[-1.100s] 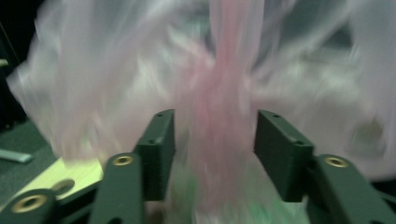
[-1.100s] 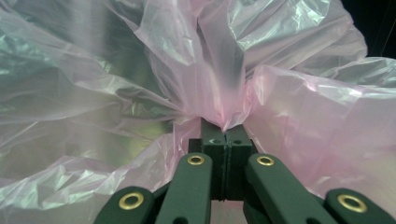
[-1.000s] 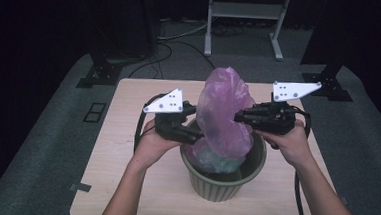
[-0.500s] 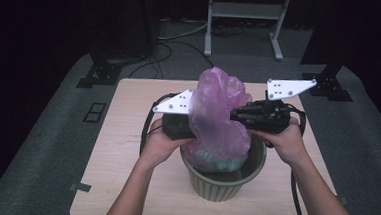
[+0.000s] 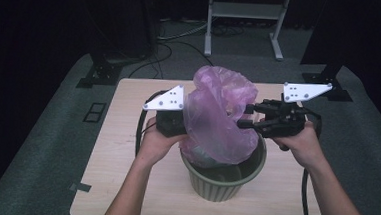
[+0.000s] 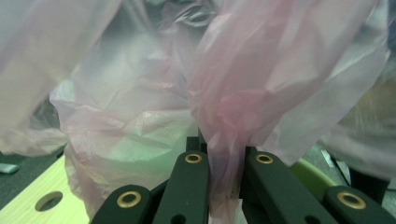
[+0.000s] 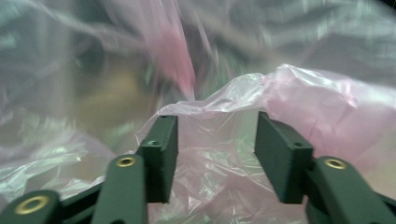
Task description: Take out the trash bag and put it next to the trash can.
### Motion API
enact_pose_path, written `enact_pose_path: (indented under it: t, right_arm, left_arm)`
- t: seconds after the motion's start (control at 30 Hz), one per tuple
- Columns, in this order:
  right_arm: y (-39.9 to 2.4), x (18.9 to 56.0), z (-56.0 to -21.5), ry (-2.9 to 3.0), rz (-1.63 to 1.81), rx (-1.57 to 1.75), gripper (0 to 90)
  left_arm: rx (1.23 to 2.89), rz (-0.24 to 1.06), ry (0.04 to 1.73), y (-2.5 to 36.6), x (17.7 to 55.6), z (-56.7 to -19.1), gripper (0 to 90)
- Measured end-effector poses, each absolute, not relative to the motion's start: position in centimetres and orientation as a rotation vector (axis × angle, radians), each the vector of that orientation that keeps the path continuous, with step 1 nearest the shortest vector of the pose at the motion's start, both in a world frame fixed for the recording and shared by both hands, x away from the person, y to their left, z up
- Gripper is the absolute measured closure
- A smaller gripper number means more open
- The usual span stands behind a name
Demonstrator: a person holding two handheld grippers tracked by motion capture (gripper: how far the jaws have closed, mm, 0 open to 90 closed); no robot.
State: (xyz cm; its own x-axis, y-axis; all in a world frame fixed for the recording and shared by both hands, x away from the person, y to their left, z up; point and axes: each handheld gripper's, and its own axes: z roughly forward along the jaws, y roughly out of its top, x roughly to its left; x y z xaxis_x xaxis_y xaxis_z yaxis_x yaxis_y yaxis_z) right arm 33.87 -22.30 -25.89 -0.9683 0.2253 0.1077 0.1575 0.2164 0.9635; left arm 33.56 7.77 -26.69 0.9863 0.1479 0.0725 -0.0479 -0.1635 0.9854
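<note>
Here the left gripper [image 6: 219,163] pinched a fold of the pink bag [image 5: 218,116] above the green bin [image 5: 224,182]. The right gripper [image 7: 215,161] stood spread at the bag's right side; it probably needed to bite the rim squarely.

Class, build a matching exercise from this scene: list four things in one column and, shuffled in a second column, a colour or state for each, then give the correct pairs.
Column one:
1. plastic bag
2. ribbed pot
3. left gripper
4. right gripper

Column two:
A. jaws apart, film between them ungripped
B. olive green, standing on the wooden table
C. translucent pink, rising out of the pot
D. jaws pinched shut on a fold of film

Pairs: 1-C, 2-B, 3-D, 4-A
</note>
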Motion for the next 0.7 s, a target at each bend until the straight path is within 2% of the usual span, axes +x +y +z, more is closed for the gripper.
enact_pose_path:
  t: [0.27,0.43,0.53,0.7]
  right_arm:
    - [-19.9,33.9,-27.2,2.485,1.833,0.343,44.4]
    - [-19.2,34.0,-27.4,2.501,1.838,0.330,46.8]
    - [-18.7,34.0,-27.5,2.515,1.846,0.317,54.7]
    - [-18.4,33.9,-27.3,2.533,1.850,0.285,77.2]
  left_arm:
    - [1.717,0.173,0.065,6.9,33.5,-26.4,89.1]
    - [1.701,0.181,0.067,7.0,33.4,-26.4,89.1]
    - [1.691,0.176,0.063,7.0,33.4,-26.4,89.1]
    - [1.686,0.174,0.056,6.9,33.3,-26.4,89.1]
